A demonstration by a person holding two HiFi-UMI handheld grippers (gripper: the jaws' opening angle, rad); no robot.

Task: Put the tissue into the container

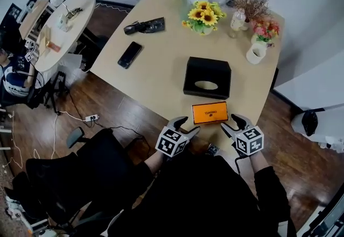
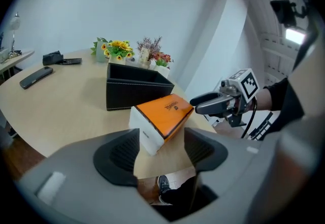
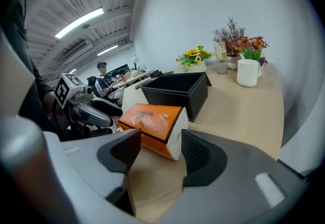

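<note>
Orange tissue pack [image 1: 210,112] lies on the counter [image 1: 161,53] just in front of the black container [image 1: 189,77], with the left tongs [image 1: 188,124] and right tongs [image 1: 231,123] wide open at its ends, holding nothing, so next they likely must squeeze it and lift it in.

Your tissue pack [image 1: 210,112] shows bright orange on top, white at the ends, black-edged. The container [image 1: 188,76] is plain black, the table [image 1: 161,58] pale wood. Your left gripper [image 1: 189,124] and right gripper [image 1: 232,122] are grey, their cubes patterned with black-and-white squares. Sunflowers [image 1: 203,14] yellow, mug [image 1: 256,53] white.
</note>
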